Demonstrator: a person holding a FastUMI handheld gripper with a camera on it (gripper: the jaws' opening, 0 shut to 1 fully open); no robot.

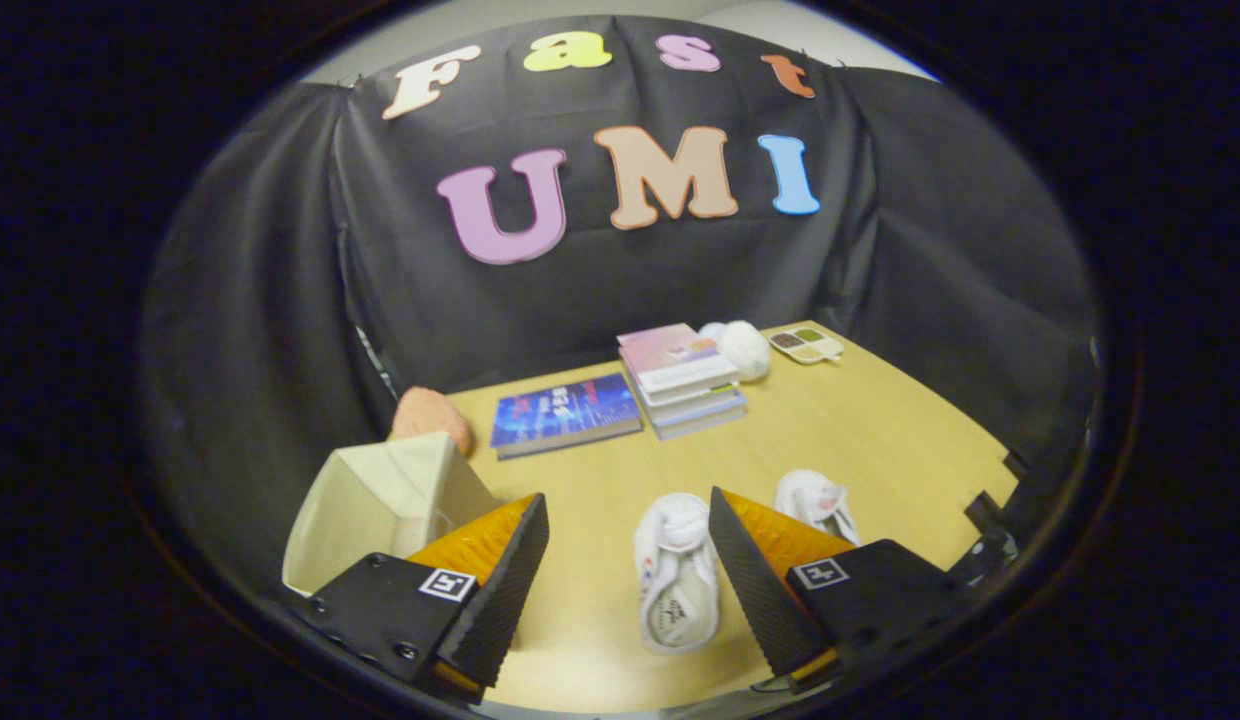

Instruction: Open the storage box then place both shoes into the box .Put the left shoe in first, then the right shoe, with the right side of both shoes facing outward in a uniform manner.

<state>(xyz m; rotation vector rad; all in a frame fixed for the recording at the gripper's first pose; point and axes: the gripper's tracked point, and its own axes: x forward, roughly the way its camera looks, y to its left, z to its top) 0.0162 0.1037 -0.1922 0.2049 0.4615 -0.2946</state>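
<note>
The hand-held gripper (pixel 628 560) hangs over the near part of the table (pixel 880 440) with its fingers spread wide and nothing between them but bare tabletop and one shoe. That white shoe (pixel 675 575) lies on the table in the gap, closer to the right finger, its opening turned toward the gripper and its toe pointing away. The second white shoe (pixel 815 500) sits just beyond the right finger, partly hidden behind it, near the first but not touching as far as can be seen.

To the left of the left finger stands the storage box (pixel 380 500), a pale cream box with its flap raised so the inside shows; the left finger covers its near corner. Just behind the box is a rounded pinkish object (pixel 432 415), too blurred to tell what it is.

Farther ahead, well beyond the shoes, a blue book (pixel 565 413) lies flat on the table, and right of it rises a stack of books (pixel 680 380). Touching the stack's far right side is a white fluffy thing (pixel 742 347), and beyond that lies a small palette (pixel 806 345) with coloured pans. Nothing stands between the fingers and the nearer shoe.
</note>
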